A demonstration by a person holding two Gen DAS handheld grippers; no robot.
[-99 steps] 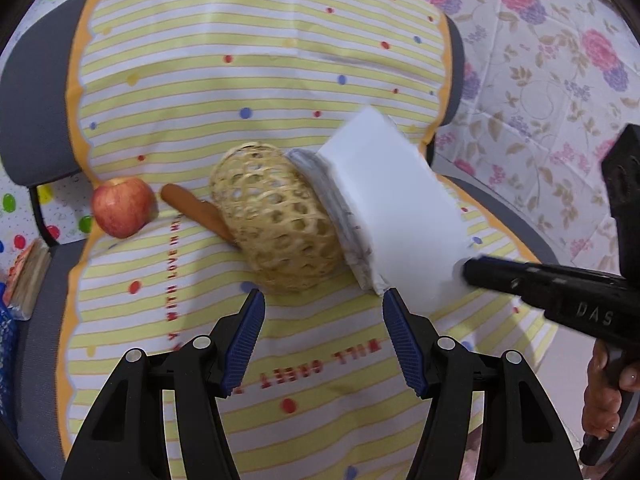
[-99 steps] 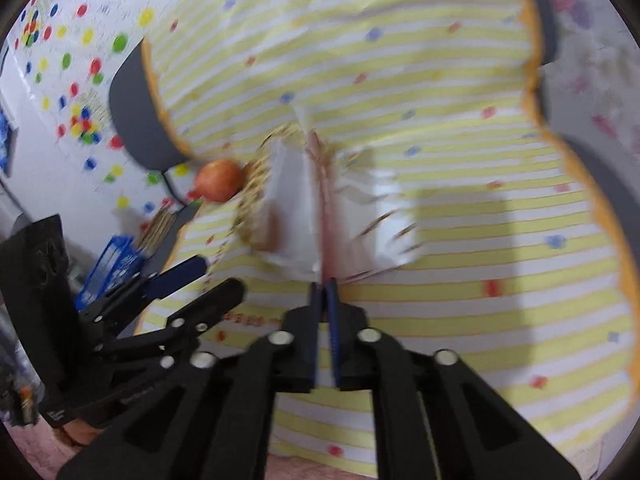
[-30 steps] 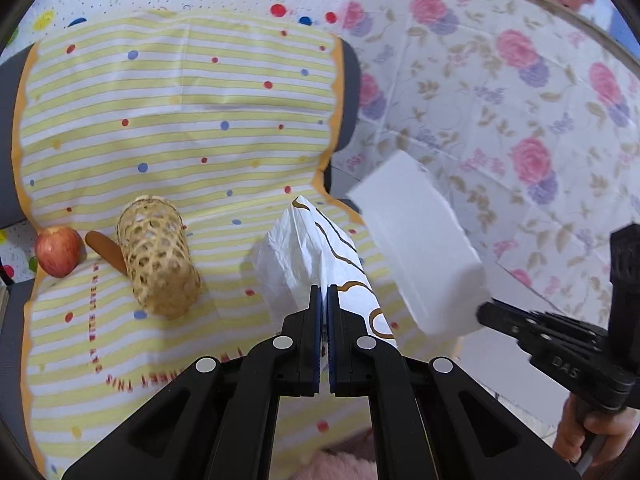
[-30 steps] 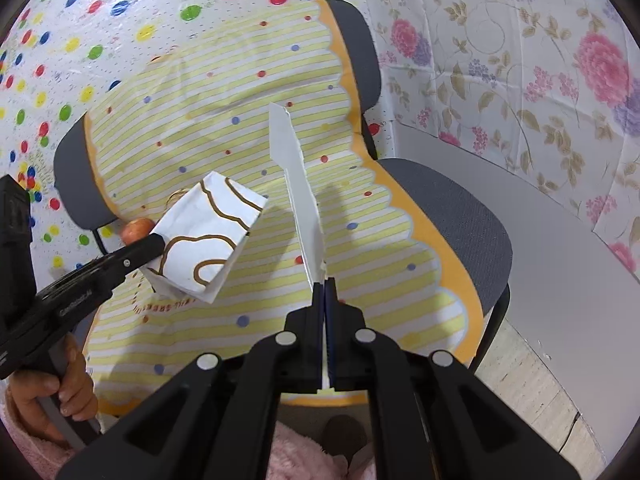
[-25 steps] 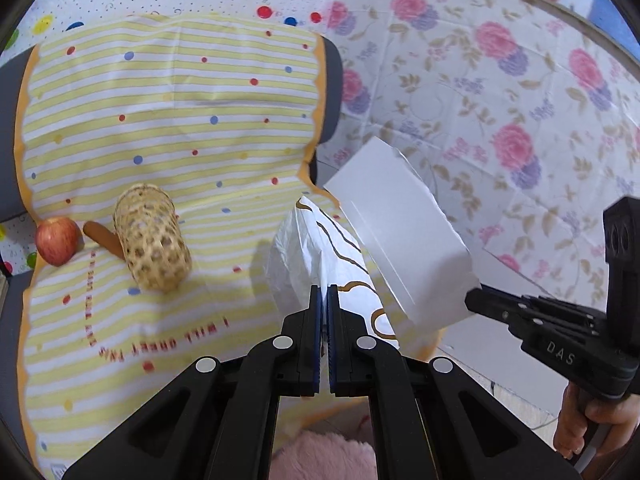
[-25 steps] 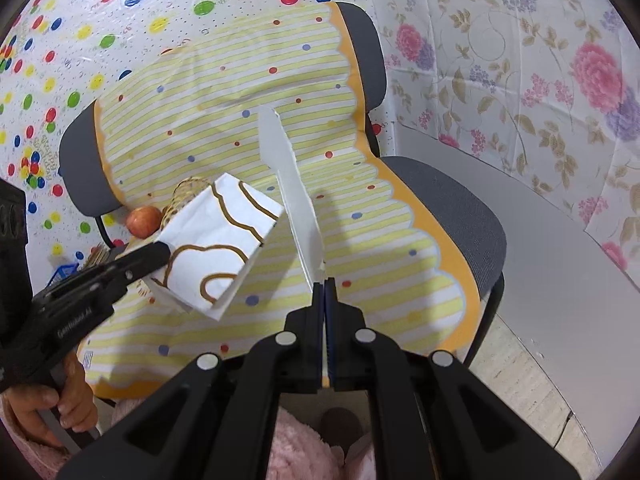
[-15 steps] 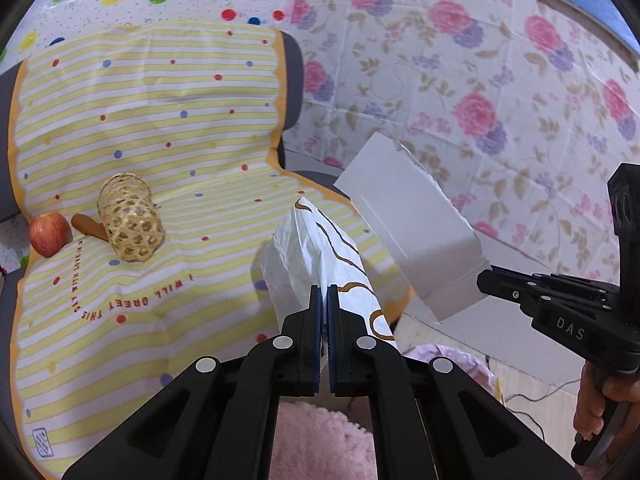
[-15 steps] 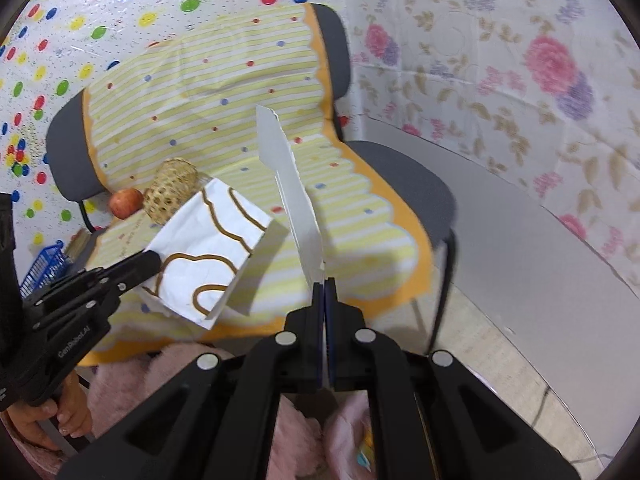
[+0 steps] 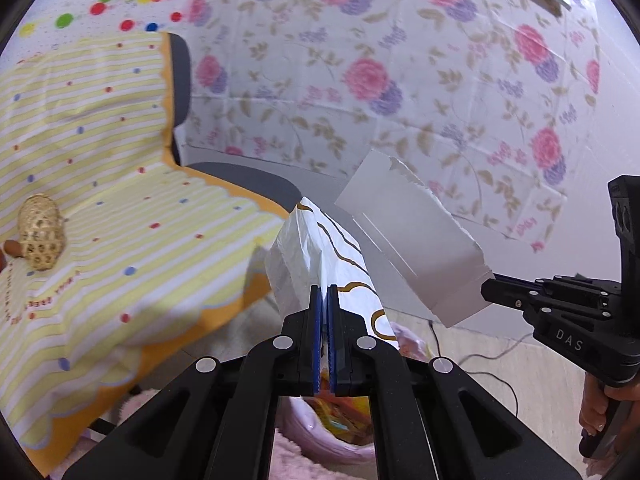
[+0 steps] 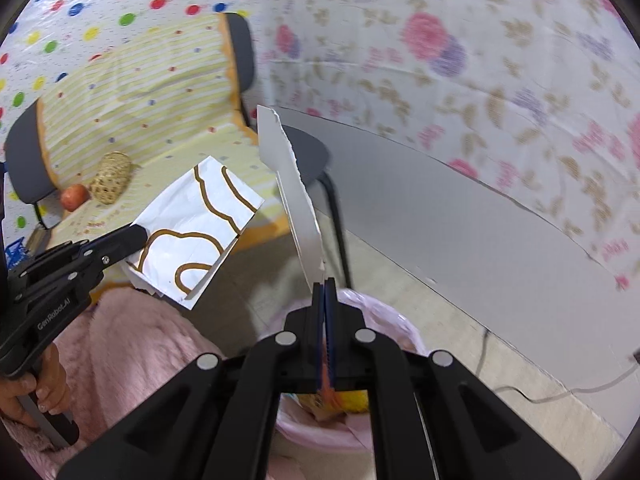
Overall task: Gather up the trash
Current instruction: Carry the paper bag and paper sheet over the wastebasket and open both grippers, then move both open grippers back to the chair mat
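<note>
Both grippers were clenched: left gripper pinched the crinkly white wrapper with brown loops, right gripper the torn white card sheet, both light, flimsy, edge-held above the pink-lined bin at 6 o'clock.

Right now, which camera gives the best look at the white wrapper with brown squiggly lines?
The right wrist view: the white wrapper with brown squiggly lines faces that camera flat, its pattern fully visible, gripped by the left gripper. The left wrist view shows the wrapper nearly edge-on, crumpled, running into the shut jaws.
</note>
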